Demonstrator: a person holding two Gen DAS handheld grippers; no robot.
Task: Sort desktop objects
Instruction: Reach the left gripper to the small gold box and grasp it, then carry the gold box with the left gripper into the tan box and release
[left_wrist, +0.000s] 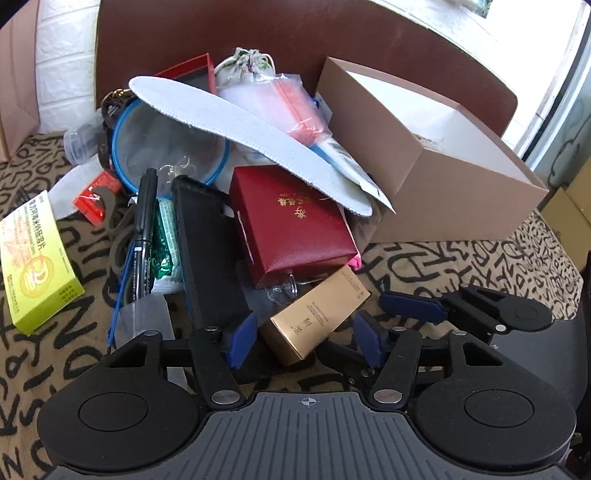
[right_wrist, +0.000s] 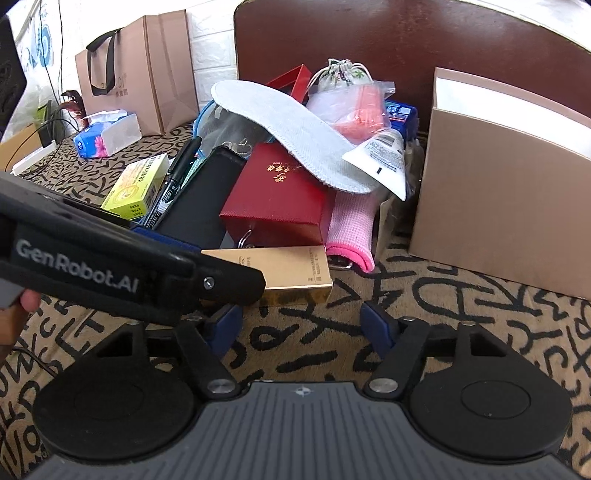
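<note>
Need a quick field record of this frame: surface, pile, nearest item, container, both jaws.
surface: patterned cloth
pile top: white insole lying across red box
nearest item: gold box, between the left gripper jaws, pads not touching
container: open cardboard box, right of pile
right gripper: jaws open, nothing between

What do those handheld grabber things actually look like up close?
Each is matte black plastic. The left gripper and right gripper have blue pads on their fingers, silver pivot screws, two round discs and a ribbed grey base. White lettering on the left one's side reads GenRobot.AI.
</note>
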